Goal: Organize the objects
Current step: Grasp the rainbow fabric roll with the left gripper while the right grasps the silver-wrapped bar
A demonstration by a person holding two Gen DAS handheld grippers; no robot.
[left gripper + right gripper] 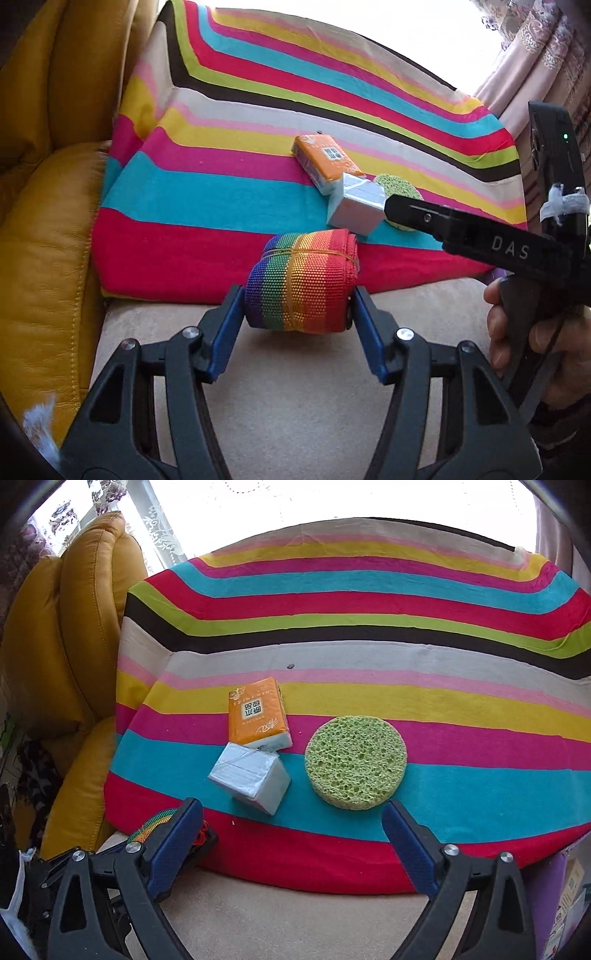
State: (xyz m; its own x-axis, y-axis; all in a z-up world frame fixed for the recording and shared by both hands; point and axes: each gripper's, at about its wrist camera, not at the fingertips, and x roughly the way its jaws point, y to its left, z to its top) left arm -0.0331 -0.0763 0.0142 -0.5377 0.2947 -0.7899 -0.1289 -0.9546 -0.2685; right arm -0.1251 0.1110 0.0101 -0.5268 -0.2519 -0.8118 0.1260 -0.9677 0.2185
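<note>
Right now my left gripper (pixel 297 302) has its blue pads closed against the two ends of the rainbow-striped roll of woven webbing bound with a rubber band (pixel 303 280), at the near edge of the bright striped cotton blanket (pixel 184 192). I judge the roll light and springy; the coarse, beaded weave should give good friction, and squeezing it endwise, as I do, keeps the coils from telescoping, though a hard squeeze might buckle them.

My right gripper (pixel 291 823) hangs wide open with nothing between its jaws, just short of the blanket's near red stripe.

A little further onto the blanket sits the small white box wrapped in glossy clear tape (pixel 251 775): stiff and square-edged, probably slick, so I would take it across its flat opposite faces. Just right of it on the blanket lies the round, flat green porous sponge (pixel 355 762), soft and very light; it should pinch easily at the rim but will squash. Beyond the box, touching it, is the orange plastic-wrapped tissue pack (pixel 258 716), soft and slippery; across its narrow width seems best.
</note>
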